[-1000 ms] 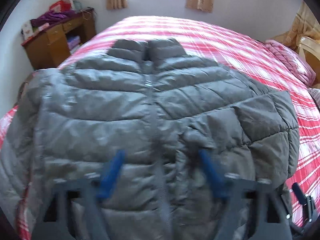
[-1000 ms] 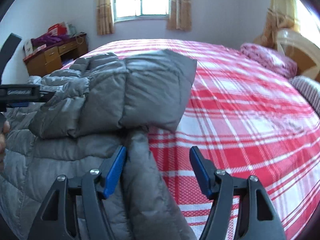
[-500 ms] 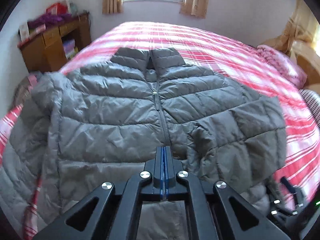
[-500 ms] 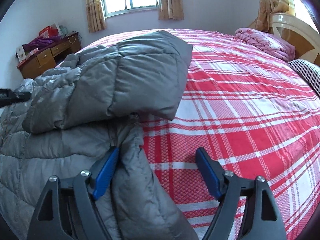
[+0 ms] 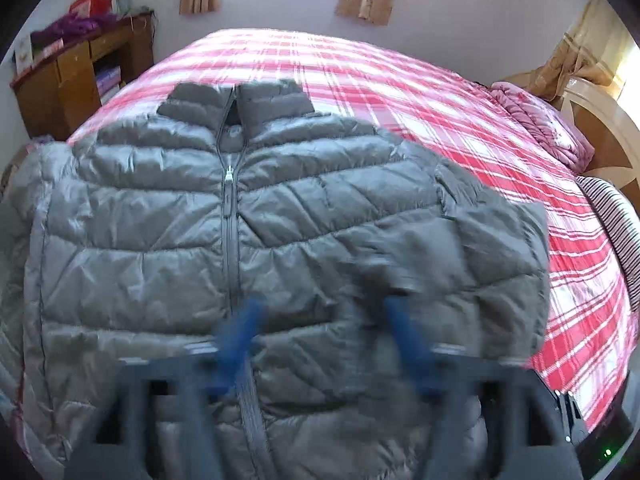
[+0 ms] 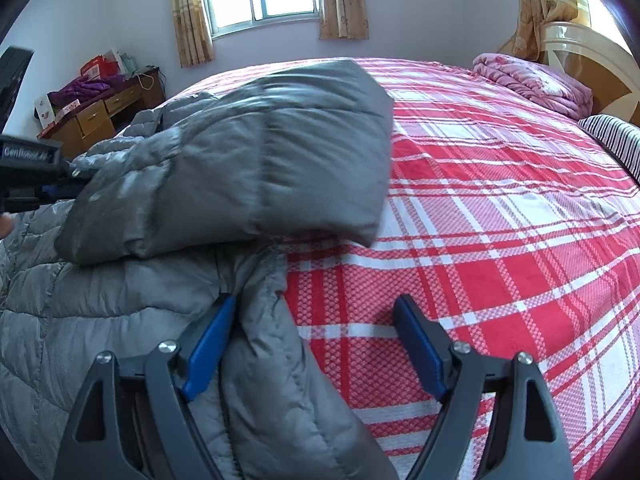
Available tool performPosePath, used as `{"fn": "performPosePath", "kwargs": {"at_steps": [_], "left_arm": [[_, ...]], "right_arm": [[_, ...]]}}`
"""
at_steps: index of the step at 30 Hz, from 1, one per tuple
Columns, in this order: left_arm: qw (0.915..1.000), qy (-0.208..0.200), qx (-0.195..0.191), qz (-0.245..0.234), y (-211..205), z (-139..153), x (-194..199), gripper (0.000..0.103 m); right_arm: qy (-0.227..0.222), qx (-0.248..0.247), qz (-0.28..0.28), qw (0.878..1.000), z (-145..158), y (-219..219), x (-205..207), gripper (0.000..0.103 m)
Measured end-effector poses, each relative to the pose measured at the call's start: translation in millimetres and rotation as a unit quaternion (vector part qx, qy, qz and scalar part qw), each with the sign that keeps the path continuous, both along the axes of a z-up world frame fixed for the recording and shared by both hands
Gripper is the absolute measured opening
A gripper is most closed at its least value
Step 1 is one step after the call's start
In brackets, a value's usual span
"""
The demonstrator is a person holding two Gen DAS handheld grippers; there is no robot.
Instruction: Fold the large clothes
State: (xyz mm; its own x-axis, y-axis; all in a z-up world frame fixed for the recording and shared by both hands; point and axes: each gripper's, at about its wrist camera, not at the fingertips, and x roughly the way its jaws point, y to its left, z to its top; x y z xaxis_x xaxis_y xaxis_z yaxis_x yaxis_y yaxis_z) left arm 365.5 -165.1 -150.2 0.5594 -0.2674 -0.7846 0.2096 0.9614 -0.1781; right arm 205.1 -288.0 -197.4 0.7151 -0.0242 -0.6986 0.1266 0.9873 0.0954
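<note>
One grey quilted puffer jacket [image 5: 248,240] lies front-up, zipped, at the near edge of the red plaid bed [image 6: 500,208], its right sleeve [image 6: 256,160] folded inward. Left gripper [image 5: 320,340] and right gripper [image 6: 314,344] both show jaws apart, holding nothing. Next move, judged: grasp the left sleeve and fold it across.

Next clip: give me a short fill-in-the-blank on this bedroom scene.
1. The grey jacket lies on a red plaid ____.
2. The jacket's front zipper is ____.
3. The right claw is ____, with the jacket's edge between its fingers.
4. One sleeve is folded ____ the jacket's body.

Missing words: bed; closed; open; over
</note>
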Motion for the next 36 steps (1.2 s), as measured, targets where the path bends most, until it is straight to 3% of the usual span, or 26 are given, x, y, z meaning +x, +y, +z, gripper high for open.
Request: {"fn": "performPosePath", "kwargs": {"at_steps": [4,9,12,14,16,18,19,20,22,29,36], "left_arm": [[0.9999,0.007,-0.005,0.006,-1.7,-1.4,5.7,0.082],[0.9979,-0.046,-0.044,0.01,2.6,27.7,-16.8,0.082],[0.9984,-0.034,-0.037,-0.026,-18.0,28.5,-16.6,0.082],[0.9988,-0.017,-0.01,-0.046,-37.5,16.1,-9.2,0.082],[0.9984,0.007,-0.012,-0.054,-46.8,-1.5,-0.1,0.081],[0.9978,0.013,-0.028,-0.058,-48.5,-11.8,5.8,0.067],[0.9972,0.009,-0.039,-0.063,-47.9,-13.5,6.2,0.041],[0.9967,0.008,-0.045,-0.067,-46.5,-13.6,6.0,0.024],[0.995,0.001,-0.066,-0.075,-39.1,-7.7,0.3,0.016],[0.9946,-0.068,-0.056,-0.056,21.1,34.5,-37.7,0.015],[0.9969,-0.071,-0.028,0.021,96.8,25.4,-61.9,0.015]], "right_arm": [[-0.002,0.001,0.001,1.0,-0.3,-0.6,-1.1,0.083],[-0.004,0.003,0.001,1.0,-1.1,-1.9,-2.9,0.083],[-0.004,-0.004,0.001,1.0,-1.3,0.1,-2.9,0.084],[-0.004,-0.008,0.0,1.0,-1.5,1.7,-3.0,0.084],[-0.004,-0.008,0.001,1.0,-1.4,2.6,-3.7,0.084],[-0.005,-0.005,0.002,1.0,-1.4,2.1,-4.3,0.084],[-0.005,-0.004,0.002,1.0,-1.4,2.1,-4.5,0.084],[-0.005,-0.004,0.002,1.0,-1.6,2.1,-4.8,0.084],[-0.006,-0.003,0.002,1.0,-1.0,1.8,-4.1,0.084],[-0.008,0.003,0.003,1.0,-0.9,-2.0,-4.8,0.084],[-0.008,-0.001,0.002,1.0,-2.1,-1.1,-3.8,0.084]]}}
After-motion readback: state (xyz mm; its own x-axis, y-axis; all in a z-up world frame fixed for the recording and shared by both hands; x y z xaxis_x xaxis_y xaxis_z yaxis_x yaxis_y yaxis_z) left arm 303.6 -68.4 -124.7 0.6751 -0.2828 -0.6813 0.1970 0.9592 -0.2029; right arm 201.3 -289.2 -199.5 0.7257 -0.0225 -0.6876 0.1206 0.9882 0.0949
